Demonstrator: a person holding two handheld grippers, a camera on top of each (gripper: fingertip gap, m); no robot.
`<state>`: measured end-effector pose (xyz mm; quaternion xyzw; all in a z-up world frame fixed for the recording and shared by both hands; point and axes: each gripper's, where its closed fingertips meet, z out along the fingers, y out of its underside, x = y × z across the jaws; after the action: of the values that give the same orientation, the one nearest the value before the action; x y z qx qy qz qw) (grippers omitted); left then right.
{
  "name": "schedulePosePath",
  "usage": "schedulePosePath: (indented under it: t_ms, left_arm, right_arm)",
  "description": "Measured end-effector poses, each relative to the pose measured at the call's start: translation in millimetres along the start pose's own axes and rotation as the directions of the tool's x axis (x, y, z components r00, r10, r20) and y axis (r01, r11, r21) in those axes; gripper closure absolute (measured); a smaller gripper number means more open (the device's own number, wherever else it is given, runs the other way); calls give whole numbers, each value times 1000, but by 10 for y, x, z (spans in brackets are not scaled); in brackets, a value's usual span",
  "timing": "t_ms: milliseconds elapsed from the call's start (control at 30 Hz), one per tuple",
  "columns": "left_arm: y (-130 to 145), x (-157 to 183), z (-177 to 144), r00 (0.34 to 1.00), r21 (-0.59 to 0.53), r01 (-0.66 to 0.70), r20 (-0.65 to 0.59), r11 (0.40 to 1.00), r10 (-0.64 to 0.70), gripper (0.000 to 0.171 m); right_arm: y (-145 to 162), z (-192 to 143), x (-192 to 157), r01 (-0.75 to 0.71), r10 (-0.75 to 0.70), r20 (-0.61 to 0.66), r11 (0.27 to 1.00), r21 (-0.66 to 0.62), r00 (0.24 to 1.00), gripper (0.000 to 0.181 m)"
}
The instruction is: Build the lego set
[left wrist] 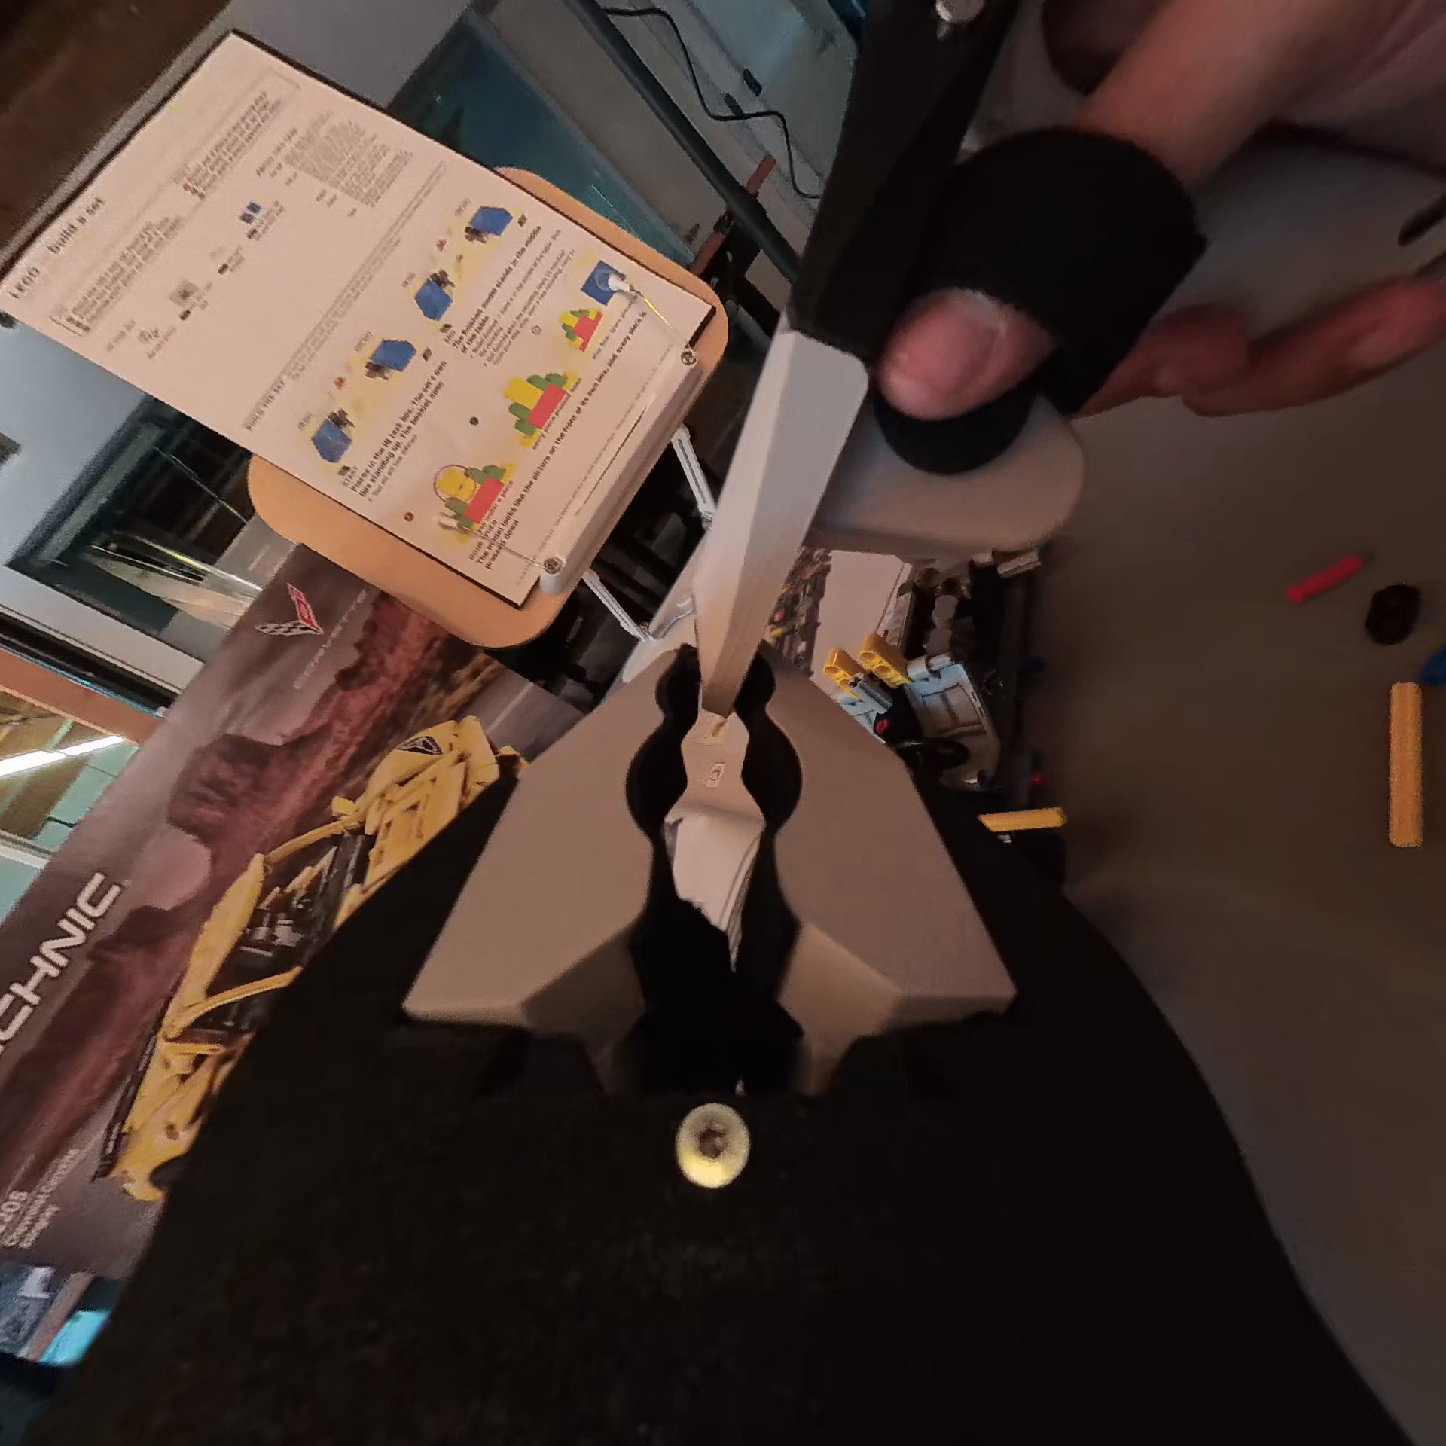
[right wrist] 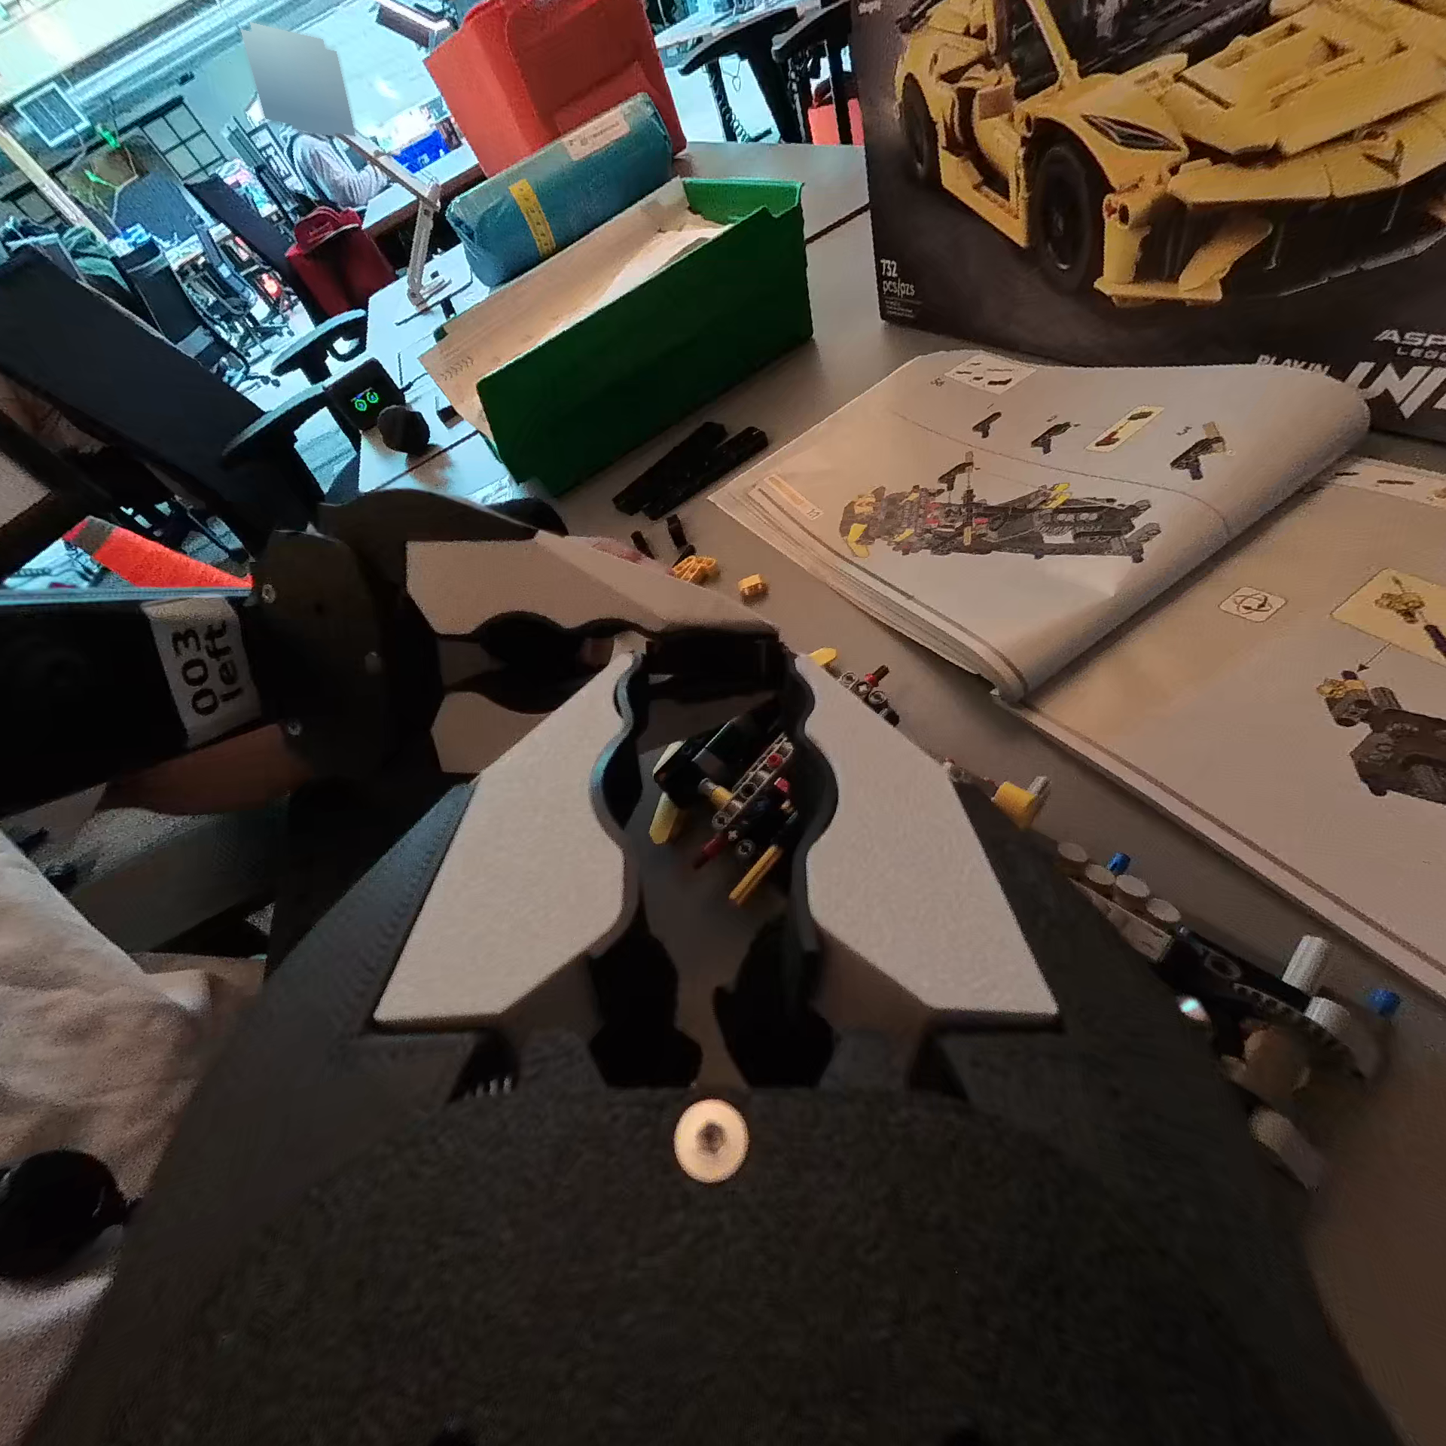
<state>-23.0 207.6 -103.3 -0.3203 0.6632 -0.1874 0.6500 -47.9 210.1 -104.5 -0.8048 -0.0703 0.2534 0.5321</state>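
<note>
Lego assembly (right wrist: 739,798) on table, between right gripper (right wrist: 716,665) fingers

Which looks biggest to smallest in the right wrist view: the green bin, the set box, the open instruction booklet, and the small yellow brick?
1. Set box, cut off by the frame
2. Instruction booklet, looks similar; its nearness leaves the order unsure
3. Green bin
4. Yellow brick
</note>
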Motion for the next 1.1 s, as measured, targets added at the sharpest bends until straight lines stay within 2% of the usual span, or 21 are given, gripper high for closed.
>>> schedulePosePath:
  t_ms: [367, 533, 667, 767, 833, 900, 967, 1033, 1100]
  left_arm:
    - [1, 31, -8, 997, -11, -79, 20, 997, 79, 165]
    - [46, 104, 14, 997, -44, -69, -21, 997, 68, 164]
    - [36, 80, 8, 1000, -37, -13, -24, 999, 12, 165]
    - [74, 61, 11, 990, -35, 120, -65, 992, -123, 166]
    - [83, -20, 0, 955, -20, 280, -97, 960, -280, 166]
    - [102, -106, -6, 878, -16, 460, -142, 888, -458, 166]
    - [140, -201, -17, 804, -11, 577, -169, 817, -570, 166]
    - [232, -291, -22, 748, -21, 649, -165, 760, -643, 166]
    - [283, -373, -32, 679, -20, 721, -175, 692, -713, 166]
  right_arm:
    - [26, -32, 32, 40, -40, -30, 999, -12, 999, 149]
    - [98, -24, 81, 46, -48, -74, 998, -31, 996, 149]
    - [51, -31, 62, 12, -11, -62, 1000, 17, 998, 148]
    - [-73, -129, 40, 29, -25, -35, 995, 99, 999, 137]
    - [-147, -272, 69, 15, -10, -31, 989, 147, 999, 138]
    - [-139, -411, 109, -5, 9, -26, 988, 153, 1000, 142]
    - [-45, -560, 194, -14, 21, -53, 991, 130, 998, 145]
    - [157, -697, 188, -19, 22, -36, 998, 61, 999, 154]
    - [539, -776, 20, 8, -3, 51, 995, -99, 999, 156]
